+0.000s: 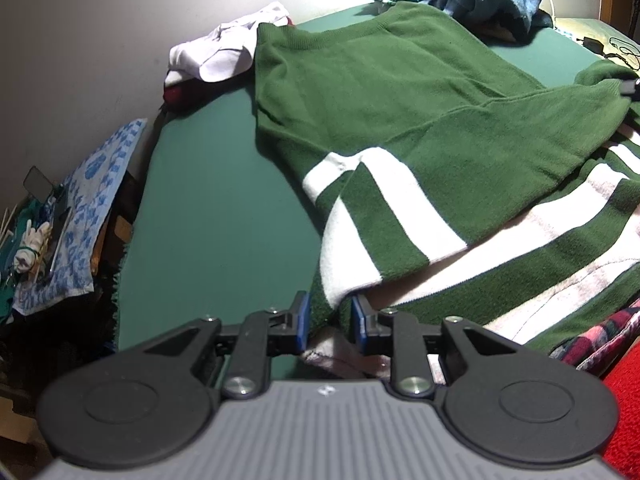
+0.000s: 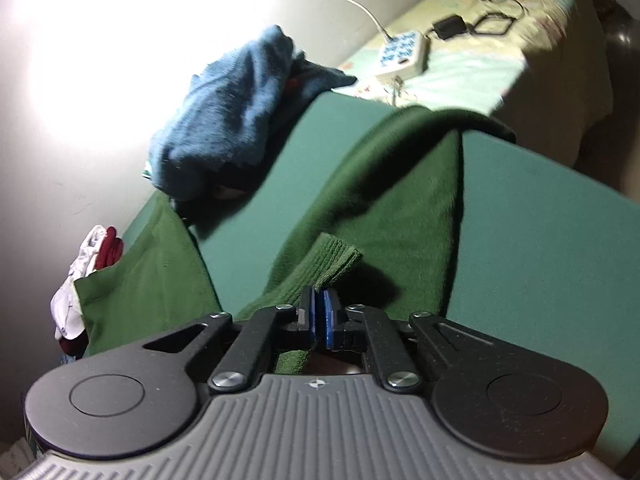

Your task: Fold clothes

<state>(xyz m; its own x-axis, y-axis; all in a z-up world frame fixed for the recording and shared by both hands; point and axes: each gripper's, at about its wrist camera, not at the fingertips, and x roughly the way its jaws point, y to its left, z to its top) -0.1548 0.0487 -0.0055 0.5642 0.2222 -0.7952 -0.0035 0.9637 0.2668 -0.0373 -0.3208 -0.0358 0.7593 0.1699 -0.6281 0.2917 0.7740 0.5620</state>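
A green sweater (image 1: 400,92) with white stripes is spread across a green table (image 1: 208,208). The right gripper (image 2: 319,322) is clamped on the sweater's ribbed cuff (image 2: 336,262). The left gripper (image 1: 329,322) is narrowed around the striped edge, though a firm pinch cannot be confirmed. A sleeve fold appears under way; next, the cuff would be carried over the body.
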